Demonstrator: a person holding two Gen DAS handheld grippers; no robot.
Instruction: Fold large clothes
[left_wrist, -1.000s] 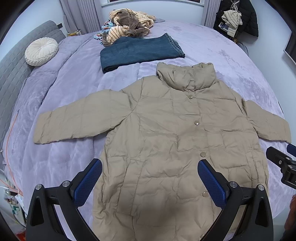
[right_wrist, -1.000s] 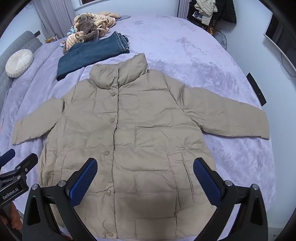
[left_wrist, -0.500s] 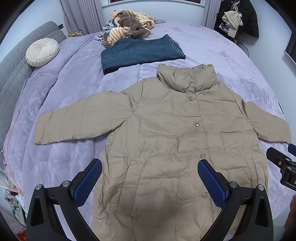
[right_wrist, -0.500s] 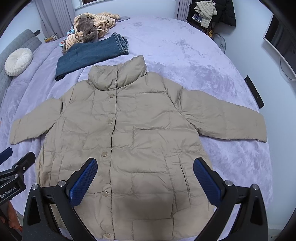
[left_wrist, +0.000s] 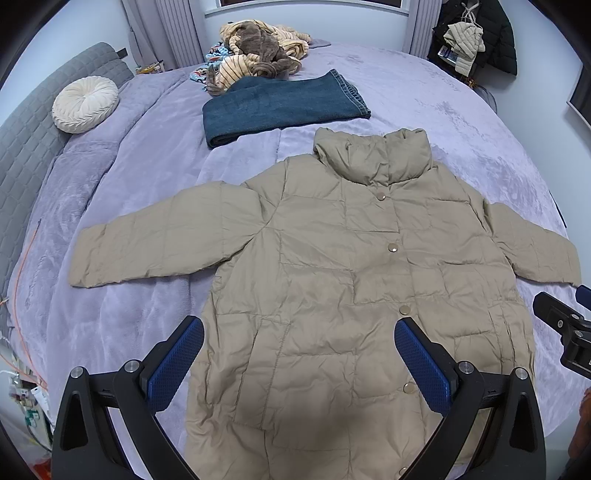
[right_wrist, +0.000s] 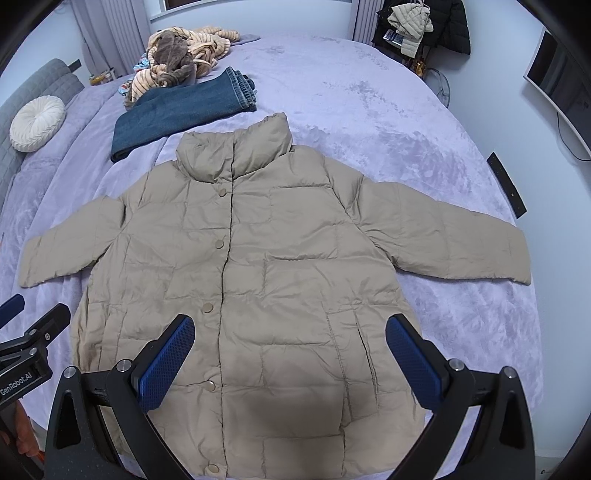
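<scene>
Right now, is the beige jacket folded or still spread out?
Spread. The beige jacket lies flat, front up on the bed, both sleeves out sideways, collar up, snaps closed. Neither open tool touches it.

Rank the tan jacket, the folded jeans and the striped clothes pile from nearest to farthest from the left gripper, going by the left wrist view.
From the left gripper:
1. Tan jacket, spread flat directly beneath it.
2. Folded jeans, beyond the collar, slightly left.
3. Striped clothes pile, farthest, near the window.
</scene>
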